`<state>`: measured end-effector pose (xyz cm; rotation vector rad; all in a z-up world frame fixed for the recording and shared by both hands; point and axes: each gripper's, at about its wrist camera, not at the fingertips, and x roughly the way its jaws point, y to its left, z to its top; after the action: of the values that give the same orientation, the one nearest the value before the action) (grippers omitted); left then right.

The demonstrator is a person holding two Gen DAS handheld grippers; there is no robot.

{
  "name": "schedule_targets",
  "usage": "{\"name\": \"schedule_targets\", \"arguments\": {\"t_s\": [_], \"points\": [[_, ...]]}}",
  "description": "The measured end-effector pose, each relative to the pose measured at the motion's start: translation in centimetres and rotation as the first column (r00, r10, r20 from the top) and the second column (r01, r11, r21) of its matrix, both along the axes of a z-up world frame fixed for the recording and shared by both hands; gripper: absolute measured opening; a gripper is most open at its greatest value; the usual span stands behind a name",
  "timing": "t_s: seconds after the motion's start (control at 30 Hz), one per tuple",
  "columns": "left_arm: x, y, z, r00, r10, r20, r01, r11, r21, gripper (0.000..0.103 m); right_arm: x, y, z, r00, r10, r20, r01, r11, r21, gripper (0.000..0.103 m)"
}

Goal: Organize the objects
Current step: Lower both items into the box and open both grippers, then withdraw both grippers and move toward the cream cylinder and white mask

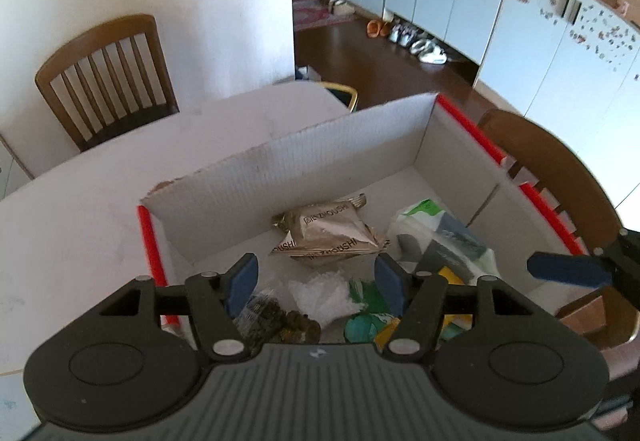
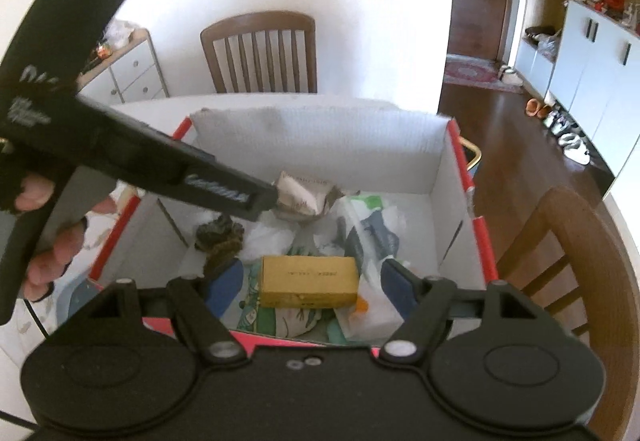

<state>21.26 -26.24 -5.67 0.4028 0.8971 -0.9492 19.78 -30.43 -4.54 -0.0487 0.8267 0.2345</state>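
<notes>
A white cardboard box (image 1: pixel 304 157) with red edges stands on the white table and holds several items. A brown snack pouch (image 1: pixel 328 233) lies at its middle. A green and white packet (image 1: pixel 440 237) lies to the right, a clear crumpled bag (image 1: pixel 324 293) and a dark bundle (image 1: pixel 276 321) nearer me. My left gripper (image 1: pixel 316 281) is open and empty above the box's near end. In the right wrist view a yellow box (image 2: pixel 308 281) lies between the fingers of my open right gripper (image 2: pixel 308 285), which hovers above it. The left tool (image 2: pixel 120 145) crosses that view.
Wooden chairs stand at the far side (image 1: pixel 108 77) and the right side (image 1: pixel 560 177) of the white table (image 1: pixel 80 209). A white drawer unit (image 2: pixel 128 73) stands by the wall. Pale blue cabinets (image 1: pixel 480 1) and shoes (image 1: pixel 412 41) line the wooden floor beyond.
</notes>
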Motion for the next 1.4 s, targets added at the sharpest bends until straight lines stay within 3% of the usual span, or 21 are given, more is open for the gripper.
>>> {"name": "schedule_targets", "arguments": {"t_s": [0.27,0.37,0.7,0.9,1.4], "points": [[-1.1,4.1,3.1,0.999,-0.016,0.038,0.019,0.997,-0.077,0.064,-1.5,0.7,2.4,0.999,-0.004,0.042,0.004,1.0,0.007,0.076],[-1.2,6.1,4.0,0.999,-0.016,0.049,0.021,0.994,-0.104,0.068,-2.3,1.1,3.2,0.999,-0.012,0.052,0.011,1.0,0.014,0.077],[-0.5,12.8,5.0,0.999,-0.006,0.053,0.014,0.988,-0.156,0.078,-4.7,4.1,4.2,0.995,-0.055,0.084,0.049,0.996,0.078,0.092],[0.3,16.4,4.4,0.998,0.003,0.056,0.006,0.986,-0.168,0.081,-6.4,6.8,4.3,0.989,-0.092,0.114,0.081,0.992,0.1,0.1],[4.5,22.6,0.8,0.999,0.031,0.018,-0.028,0.987,-0.161,0.093,-8.2,15.1,1.8,0.987,-0.12,0.105,0.114,0.992,0.061,0.1]]}}
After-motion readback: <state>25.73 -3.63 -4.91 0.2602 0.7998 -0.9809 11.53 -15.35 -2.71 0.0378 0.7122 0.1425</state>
